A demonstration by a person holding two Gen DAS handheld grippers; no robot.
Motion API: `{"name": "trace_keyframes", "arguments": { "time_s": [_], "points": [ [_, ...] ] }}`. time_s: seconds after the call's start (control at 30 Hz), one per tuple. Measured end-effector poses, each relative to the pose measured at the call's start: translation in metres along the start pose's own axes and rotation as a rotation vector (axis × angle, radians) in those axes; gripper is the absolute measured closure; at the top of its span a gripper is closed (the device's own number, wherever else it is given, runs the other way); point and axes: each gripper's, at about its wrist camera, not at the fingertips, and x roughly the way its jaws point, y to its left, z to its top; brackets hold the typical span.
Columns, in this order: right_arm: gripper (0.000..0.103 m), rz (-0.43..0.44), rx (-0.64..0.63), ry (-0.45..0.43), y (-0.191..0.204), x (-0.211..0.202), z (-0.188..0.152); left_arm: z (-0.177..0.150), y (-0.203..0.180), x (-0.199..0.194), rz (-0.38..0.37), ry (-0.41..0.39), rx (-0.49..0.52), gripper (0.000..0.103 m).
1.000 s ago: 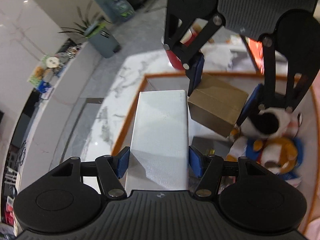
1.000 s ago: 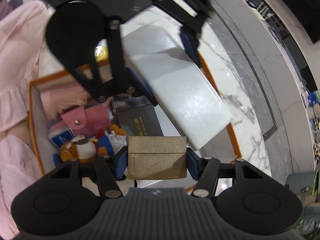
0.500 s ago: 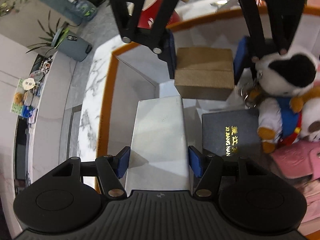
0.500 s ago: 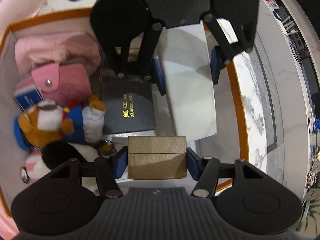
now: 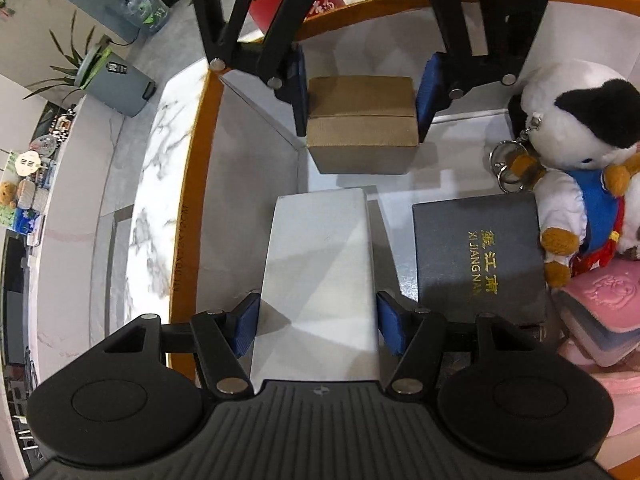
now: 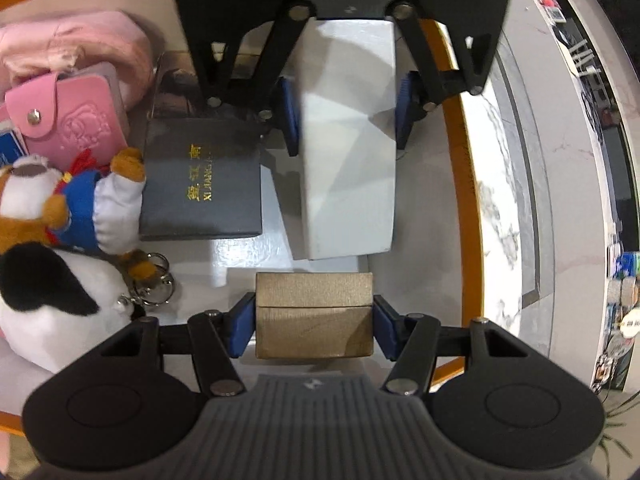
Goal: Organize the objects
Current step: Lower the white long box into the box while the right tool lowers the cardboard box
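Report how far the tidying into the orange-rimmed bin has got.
Done: the dark box, plush toys and pink wallet already lie in the bin. In hand: the left gripper holds the white box and the right gripper holds the tan box, both low over the bin's free side. Left: setting both down and letting go.

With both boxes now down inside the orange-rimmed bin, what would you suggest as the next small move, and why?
Probably open the left gripper and let go of the white box. The box already appears to lie on the bin floor beside the dark box, while the right gripper grips the tan box close by.
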Motion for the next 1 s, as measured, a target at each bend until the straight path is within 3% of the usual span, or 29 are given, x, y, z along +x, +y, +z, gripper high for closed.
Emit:
{"name": "trace_keyframes", "arguments": {
  "time_s": [0.2, 0.57, 0.67, 0.9, 1.0],
  "points": [
    [0.041, -0.021, -0.044, -0.018, 0.002, 0.006, 0.005, 0.0, -0.007, 0.0, 0.024, 0.011, 0.029, 0.028],
    [0.039, -0.092, -0.1, 0.01, 0.006, 0.011, 0.015, -0.001, -0.002, -0.005, 0.037, 0.005, -0.049, 0.028],
    [0.032, -0.135, -0.101, 0.0, 0.006, 0.006, 0.018, 0.0, 0.0, -0.007, 0.048, -0.003, -0.078, 0.029],
    [0.037, -0.127, -0.063, 0.018, 0.004, -0.003, 0.033, -0.003, 0.001, -0.019, 0.087, -0.025, -0.141, 0.032],
    [0.035, -0.097, -0.042, 0.048, -0.005, 0.001, 0.017, -0.002, 0.001, -0.022, 0.086, -0.023, -0.162, 0.032]
  ]
}}
